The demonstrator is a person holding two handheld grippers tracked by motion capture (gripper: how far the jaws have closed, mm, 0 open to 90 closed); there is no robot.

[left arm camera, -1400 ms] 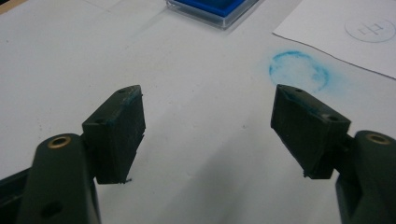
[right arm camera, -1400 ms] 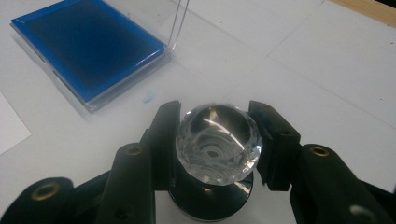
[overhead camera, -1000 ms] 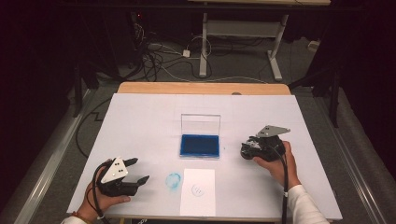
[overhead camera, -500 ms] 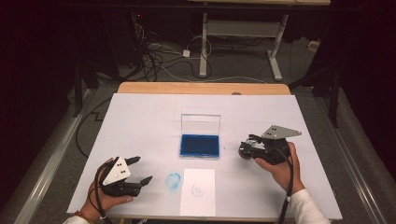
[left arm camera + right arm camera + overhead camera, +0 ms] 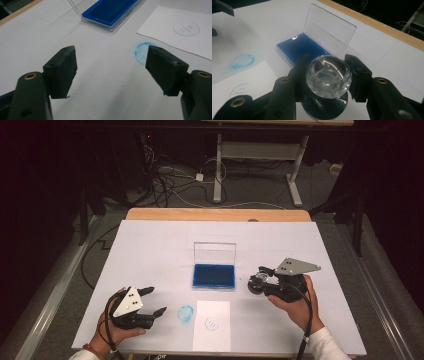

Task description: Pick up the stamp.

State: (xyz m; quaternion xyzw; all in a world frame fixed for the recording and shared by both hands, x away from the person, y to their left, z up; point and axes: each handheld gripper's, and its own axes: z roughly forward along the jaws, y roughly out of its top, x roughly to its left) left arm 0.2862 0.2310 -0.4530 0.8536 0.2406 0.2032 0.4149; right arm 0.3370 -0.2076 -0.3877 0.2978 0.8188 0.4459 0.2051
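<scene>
My right gripper [image 5: 327,60] is shut on a stamp [image 5: 327,76] with a clear faceted knob and a dark round base. It holds the stamp [image 5: 256,285] low over the table, just right of the blue ink pad [image 5: 214,276], whose clear lid [image 5: 329,30] stands open. My right gripper [image 5: 260,279] points left toward the pad. My left gripper [image 5: 156,300] rests near the front left. Its jaws have just been closing and are open with nothing between them [image 5: 111,50]. A white paper [image 5: 212,325] bearing a round print lies in front of the pad.
A round blue ink smear [image 5: 185,313] marks the white table cover [image 5: 150,250] between my left gripper and the paper. The wooden table edge [image 5: 215,214] runs along the back, with cables and desk legs on the floor beyond.
My right hand has shifted slightly with the stamp still gripped. The left jaws spread wider, then narrowed again; the left hand stayed in place.
</scene>
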